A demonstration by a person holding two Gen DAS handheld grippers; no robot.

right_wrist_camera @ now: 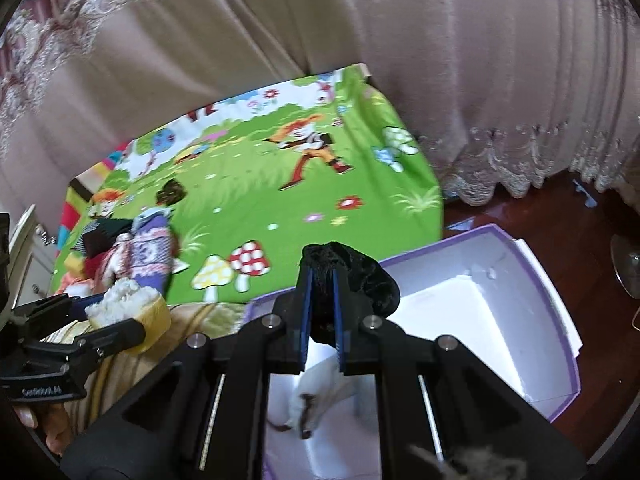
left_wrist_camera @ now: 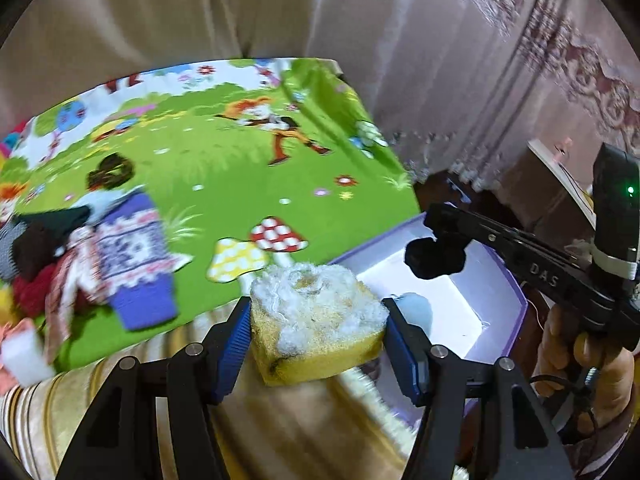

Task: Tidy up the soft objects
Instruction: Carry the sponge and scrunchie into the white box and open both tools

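Setting: cartoon play mat [left_wrist_camera: 224, 168] before drapes, purple-rimmed box [right_wrist_camera: 532, 320] at its near edge. Your left gripper [left_wrist_camera: 316, 320] pinches a yellow sponge [left_wrist_camera: 320, 332]; right gripper [right_wrist_camera: 322, 308], jaws pressed together on a black cloth [right_wrist_camera: 360, 276], hangs over the box. Step: carrying. Next: release inside its walls.

Looking forward and steeply down along the left gripper [left_wrist_camera: 318, 344], close over the mat [left_wrist_camera: 224, 184] edge, with the box [left_wrist_camera: 516, 304] off to the right. Looking down along the right gripper [right_wrist_camera: 322, 300], close above the box [right_wrist_camera: 560, 320], facing the curtain [right_wrist_camera: 460, 60]. Sharing mat [right_wrist_camera: 260, 200], box and curtain [left_wrist_camera: 400, 40], each catching the other gripper at the frame edge.
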